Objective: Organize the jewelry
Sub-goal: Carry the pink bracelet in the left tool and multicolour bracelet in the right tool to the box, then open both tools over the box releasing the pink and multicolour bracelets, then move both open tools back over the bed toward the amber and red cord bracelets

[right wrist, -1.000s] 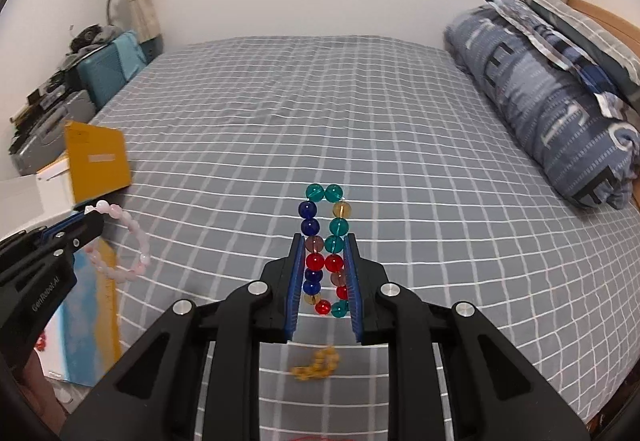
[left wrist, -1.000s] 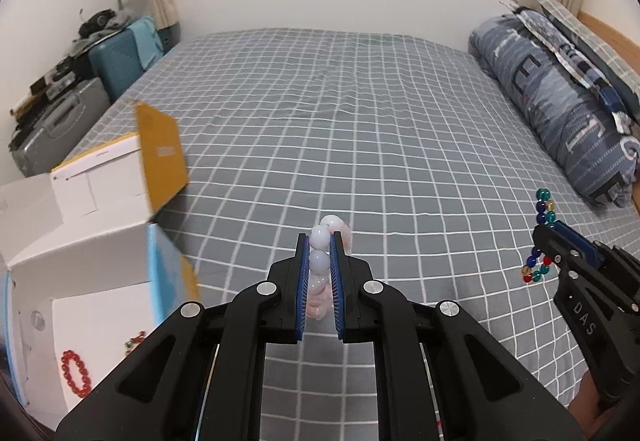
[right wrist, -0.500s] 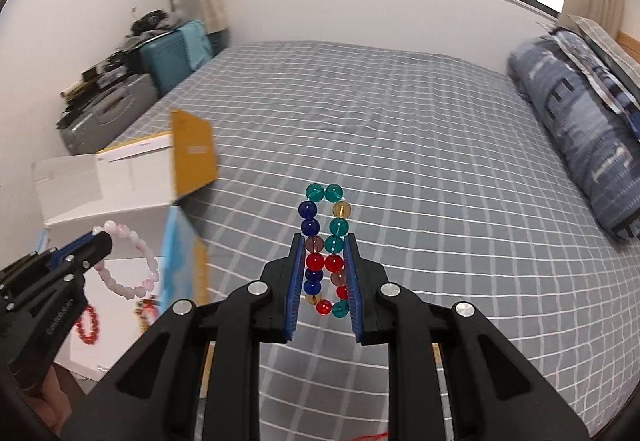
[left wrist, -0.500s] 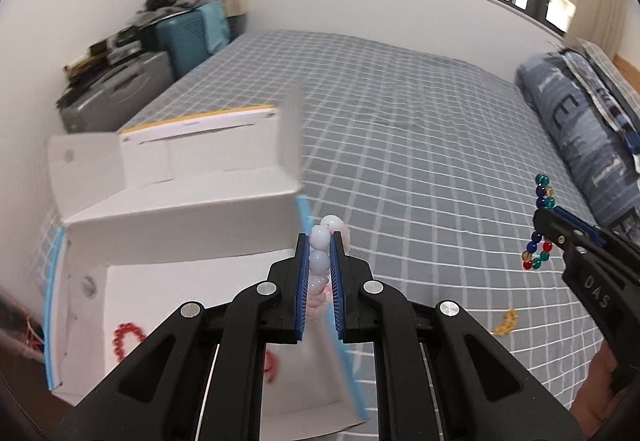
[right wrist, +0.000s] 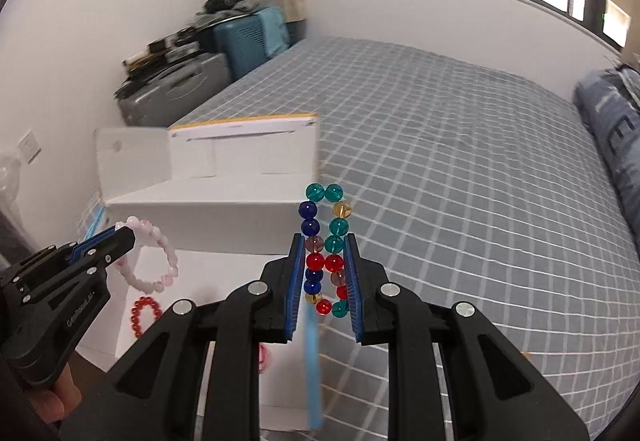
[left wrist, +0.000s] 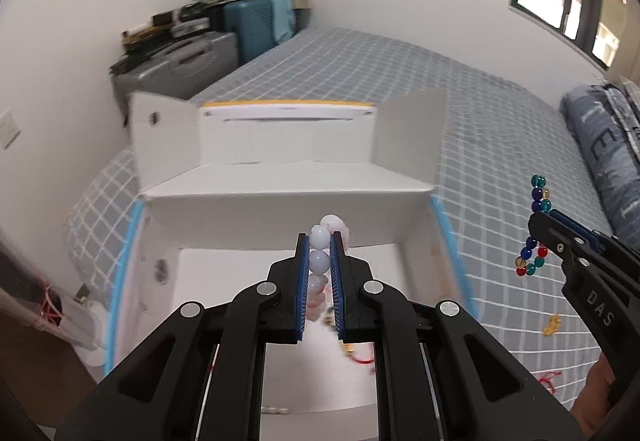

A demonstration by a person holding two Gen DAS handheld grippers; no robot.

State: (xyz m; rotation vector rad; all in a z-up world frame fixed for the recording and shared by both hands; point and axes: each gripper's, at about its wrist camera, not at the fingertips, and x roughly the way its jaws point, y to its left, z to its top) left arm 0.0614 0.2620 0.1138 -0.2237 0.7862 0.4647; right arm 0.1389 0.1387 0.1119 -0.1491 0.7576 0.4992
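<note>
The left tongs, clamping the pink bracelet, hang directly over the open box, nearer it than the right tongs gripping the multicolored bracelet.

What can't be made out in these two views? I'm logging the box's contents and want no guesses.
- Left wrist: the left tongs, shut on the pink bracelet, hide most of the white box floor; the small pieces beneath are motion-blurred.
- Right wrist: the right tongs, shut on the multicolored bracelet, hide the box's right side; only a red bracelet is clear.
- Left wrist: the yellow item on the bedspread is too small to identify.
</note>
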